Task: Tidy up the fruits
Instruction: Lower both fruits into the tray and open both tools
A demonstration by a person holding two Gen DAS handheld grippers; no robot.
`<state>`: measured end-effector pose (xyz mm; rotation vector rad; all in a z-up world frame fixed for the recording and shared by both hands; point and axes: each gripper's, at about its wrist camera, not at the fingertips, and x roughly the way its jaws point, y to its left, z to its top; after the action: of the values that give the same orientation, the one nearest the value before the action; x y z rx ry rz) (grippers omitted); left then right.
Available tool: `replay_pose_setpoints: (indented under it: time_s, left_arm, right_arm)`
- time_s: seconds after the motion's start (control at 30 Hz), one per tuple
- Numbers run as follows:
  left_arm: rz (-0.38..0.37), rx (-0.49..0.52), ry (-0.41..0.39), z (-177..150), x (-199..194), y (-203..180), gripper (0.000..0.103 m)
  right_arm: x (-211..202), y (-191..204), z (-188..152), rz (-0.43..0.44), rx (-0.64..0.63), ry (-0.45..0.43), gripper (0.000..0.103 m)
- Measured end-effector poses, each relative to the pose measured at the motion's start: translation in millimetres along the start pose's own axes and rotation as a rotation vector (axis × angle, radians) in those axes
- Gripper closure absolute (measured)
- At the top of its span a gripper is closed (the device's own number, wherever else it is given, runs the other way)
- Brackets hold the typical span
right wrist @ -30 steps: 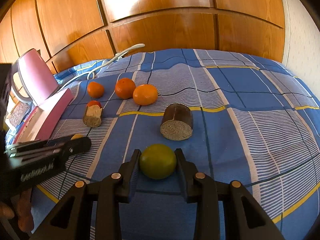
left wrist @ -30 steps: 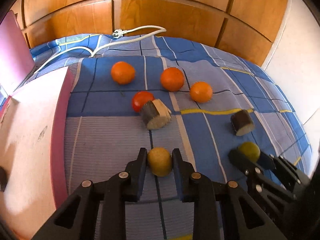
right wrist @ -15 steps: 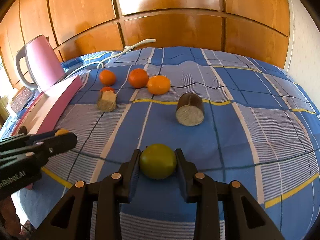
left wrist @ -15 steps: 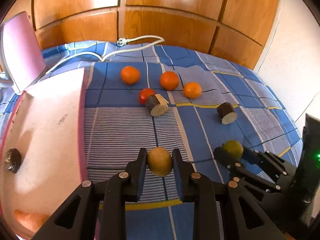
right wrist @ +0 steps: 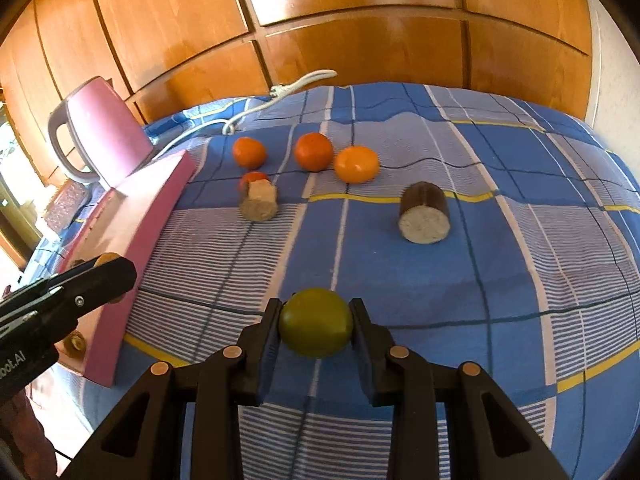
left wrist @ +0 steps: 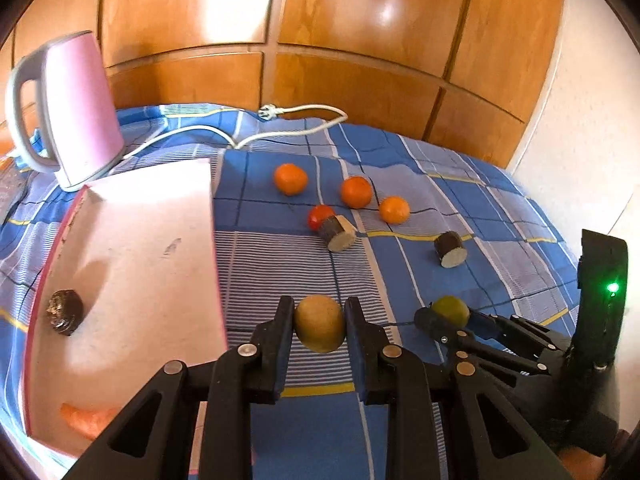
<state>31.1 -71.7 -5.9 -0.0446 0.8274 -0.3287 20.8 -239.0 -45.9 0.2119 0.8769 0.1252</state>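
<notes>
My left gripper (left wrist: 319,326) is shut on a yellow-brown round fruit (left wrist: 319,323) and holds it above the blue checked cloth, just right of the pink tray (left wrist: 132,264). My right gripper (right wrist: 315,322) is shut on a green round fruit (right wrist: 315,322), also lifted; it shows in the left wrist view (left wrist: 450,312) too. Three oranges (left wrist: 291,179) (left wrist: 355,192) (left wrist: 394,210) and a red tomato (left wrist: 320,216) lie farther back. The tray holds a dark round fruit (left wrist: 64,312) and an orange piece (left wrist: 90,420).
Two dark cut stubs (left wrist: 338,234) (left wrist: 450,244) lie on the cloth. A pink kettle (left wrist: 68,108) stands behind the tray, with a white cord (left wrist: 280,120) along the back. Wooden panels rise behind; a white wall is at the right.
Both grippers have risen and drawn back with their fruits. More of the tray and the kettle have come into the left wrist view.
</notes>
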Motion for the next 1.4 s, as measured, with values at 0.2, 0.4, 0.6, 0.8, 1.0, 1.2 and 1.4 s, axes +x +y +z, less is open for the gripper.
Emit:
replay_pose_setpoints:
  time_s: [0.2, 0.4, 0.6, 0.8, 1.0, 1.2, 1.4]
  left_arm:
    - [0.010, -0.061, -0.026, 1.1, -17.2, 27.0, 0.078]
    - [0.046, -0.133, -0.068, 3.0, -39.7, 67.9, 0.078]
    - [0.107, -0.216, -0.099, 1.7, -53.3, 111.4, 0.078]
    - [0.191, -0.295, -0.096, -9.2, -56.4, 146.8, 0.077]
    - [0.272, -0.340, -0.093, -17.4, -58.6, 166.2, 0.076]
    - [0.293, -0.364, -0.085, -21.8, -59.5, 168.1, 0.073]
    - [0.276, -0.319, -0.101, -19.8, -63.0, 148.6, 0.064]
  right_arm:
    - [-9.5, 22.8, 9.9, 0.048, -0.034, -0.007, 0.070]
    - [-14.0, 58.4, 23.0, 0.143, -0.094, -0.004, 0.070]
    - [-5.1, 101.7, 37.3, 0.248, -0.160, 0.028, 0.070]
    - [10.4, 146.6, 51.3, 0.343, -0.189, 0.070, 0.069]
    - [25.2, 174.9, 50.5, 0.357, -0.181, 0.097, 0.068]
    - [24.5, 178.3, 32.2, 0.322, -0.195, 0.114, 0.068]
    - [11.9, 169.4, 23.6, 0.250, -0.196, 0.064, 0.068]
